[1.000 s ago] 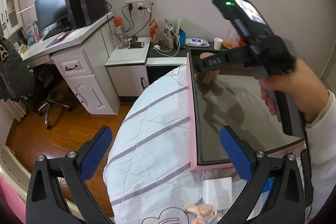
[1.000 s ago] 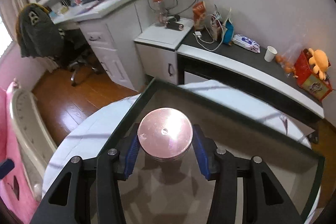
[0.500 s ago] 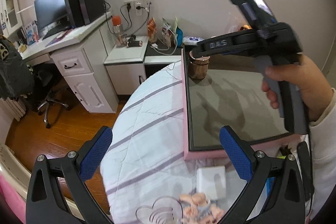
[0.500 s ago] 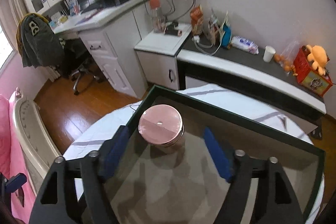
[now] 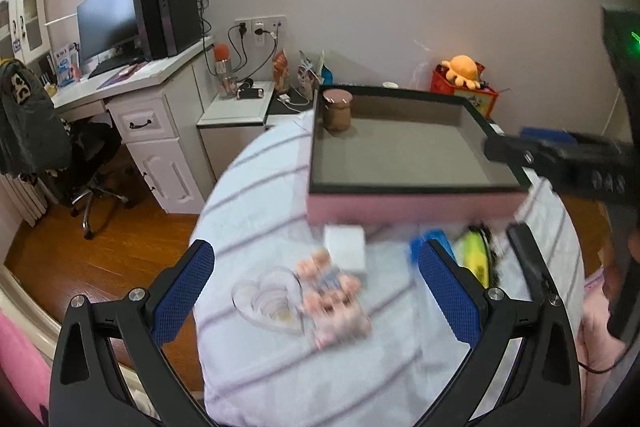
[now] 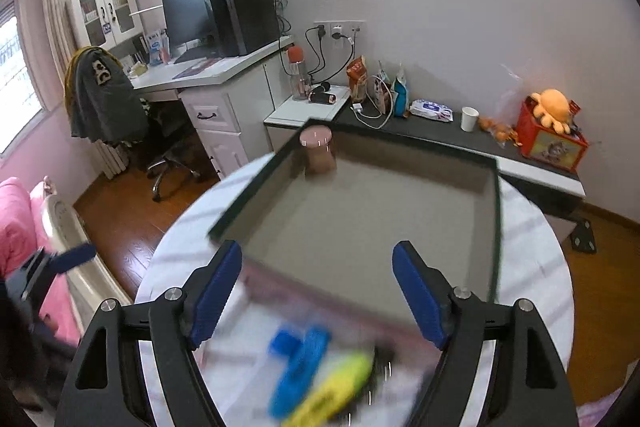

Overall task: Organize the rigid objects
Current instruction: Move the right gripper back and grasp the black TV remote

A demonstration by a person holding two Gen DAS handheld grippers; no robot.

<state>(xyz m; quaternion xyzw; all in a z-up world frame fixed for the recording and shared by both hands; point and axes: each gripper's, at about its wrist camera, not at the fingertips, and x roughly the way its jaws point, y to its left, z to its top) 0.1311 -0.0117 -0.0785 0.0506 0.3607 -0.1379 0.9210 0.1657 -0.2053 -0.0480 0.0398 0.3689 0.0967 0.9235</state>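
Observation:
A pink tray (image 5: pixel 400 205) with a grey inside (image 6: pixel 360 227) lies on the striped round table (image 5: pixel 256 163). A brown jar with a pink lid (image 5: pixel 337 109) stands in its far left corner, also in the right wrist view (image 6: pixel 318 151). Loose objects lie in front of the tray: a white box (image 5: pixel 346 247), a clear heart-shaped dish (image 5: pixel 268 301), a pink packet (image 5: pixel 334 301), a blue object (image 6: pixel 300 367) and a yellow one (image 6: pixel 340 383). My left gripper (image 5: pixel 316 295) is open above the dish and packet. My right gripper (image 6: pixel 318 291) is open and empty over the tray's near edge.
A white desk (image 5: pixel 152 95) with monitor and computer, a swivel chair (image 5: pixel 86 155) and a low black-topped cabinet (image 6: pixel 460 139) with clutter stand beyond the table. Wooden floor (image 5: pixel 100 235) lies to the left. A red box with an orange plush (image 6: pixel 552 131) sits at the far right.
My right gripper let go of the jar, opened and pulled back to the tray's near edge. My left gripper drew back, so the loose objects in front of the tray now show.

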